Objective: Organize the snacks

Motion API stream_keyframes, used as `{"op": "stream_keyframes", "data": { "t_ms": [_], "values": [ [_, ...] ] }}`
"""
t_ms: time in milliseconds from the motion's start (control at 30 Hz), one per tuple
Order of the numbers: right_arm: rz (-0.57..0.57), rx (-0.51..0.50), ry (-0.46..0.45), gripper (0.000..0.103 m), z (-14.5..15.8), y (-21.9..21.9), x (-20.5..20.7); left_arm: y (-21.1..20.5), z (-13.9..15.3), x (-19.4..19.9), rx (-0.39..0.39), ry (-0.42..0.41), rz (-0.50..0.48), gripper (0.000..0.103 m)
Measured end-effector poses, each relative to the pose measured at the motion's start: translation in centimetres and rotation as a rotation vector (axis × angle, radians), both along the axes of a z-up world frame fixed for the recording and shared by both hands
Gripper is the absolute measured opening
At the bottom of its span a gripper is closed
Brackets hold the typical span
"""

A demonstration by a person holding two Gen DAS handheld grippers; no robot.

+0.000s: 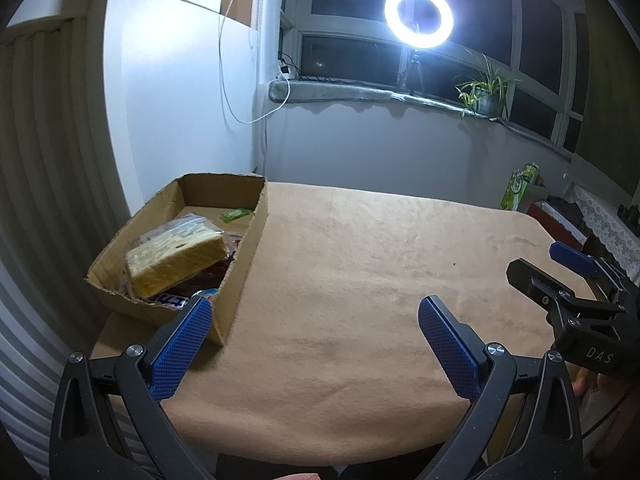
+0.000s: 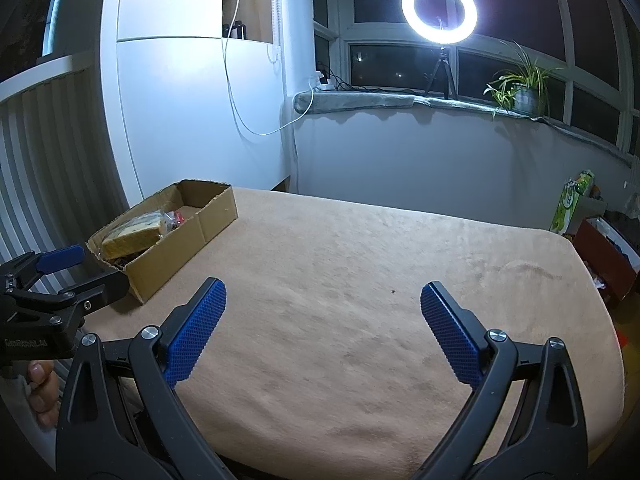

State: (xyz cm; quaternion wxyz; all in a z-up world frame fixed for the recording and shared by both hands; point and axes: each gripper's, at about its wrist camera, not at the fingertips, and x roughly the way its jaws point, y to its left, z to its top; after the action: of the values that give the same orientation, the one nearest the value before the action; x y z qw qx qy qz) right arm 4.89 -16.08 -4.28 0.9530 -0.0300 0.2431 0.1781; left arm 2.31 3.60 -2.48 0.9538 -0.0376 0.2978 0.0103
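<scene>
Both grippers level above the table (image 2: 360,280), left gripper (image 1: 316,332) beside the cardboard box (image 1: 244,256), right gripper (image 2: 324,320) mid-table, fingers spread wide, nothing held

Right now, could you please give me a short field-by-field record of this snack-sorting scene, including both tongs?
surface: table under a tan cloth, bare apart from the box
container: open brown cardboard box at the table's left edge
box contents: wrapped yellow sponge cake slice on top of other packets; small green packet at the far end
left tongs: open, holding nothing, beside the box
right tongs: open, holding nothing, over the cloth
background: lit ring light and potted plant on the windowsill
</scene>
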Motion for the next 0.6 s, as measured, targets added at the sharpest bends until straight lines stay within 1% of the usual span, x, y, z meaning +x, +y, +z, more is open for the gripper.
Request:
{"op": "stream_keyframes", "data": {
  "t_ms": [333,467,533,600],
  "values": [
    [-0.022,0.046,0.014,0.100,-0.8,-2.6,0.6,-2.4,0.0,0.7,0.039,0.015,-0.016,0.103],
    [-0.031,0.064,0.021,0.100,-1.2,-3.6,0.8,-3.2,0.4,0.3,0.080,-0.037,0.038,0.103],
    [-0.038,0.072,0.023,0.100,-1.4,-4.1,1.0,-3.3,0.5,0.3,0.082,-0.048,0.039,0.103],
    [-0.042,0.077,0.027,0.100,-1.4,-4.6,1.2,-3.8,0.6,0.4,0.101,-0.055,0.040,0.103]
  ]
}}
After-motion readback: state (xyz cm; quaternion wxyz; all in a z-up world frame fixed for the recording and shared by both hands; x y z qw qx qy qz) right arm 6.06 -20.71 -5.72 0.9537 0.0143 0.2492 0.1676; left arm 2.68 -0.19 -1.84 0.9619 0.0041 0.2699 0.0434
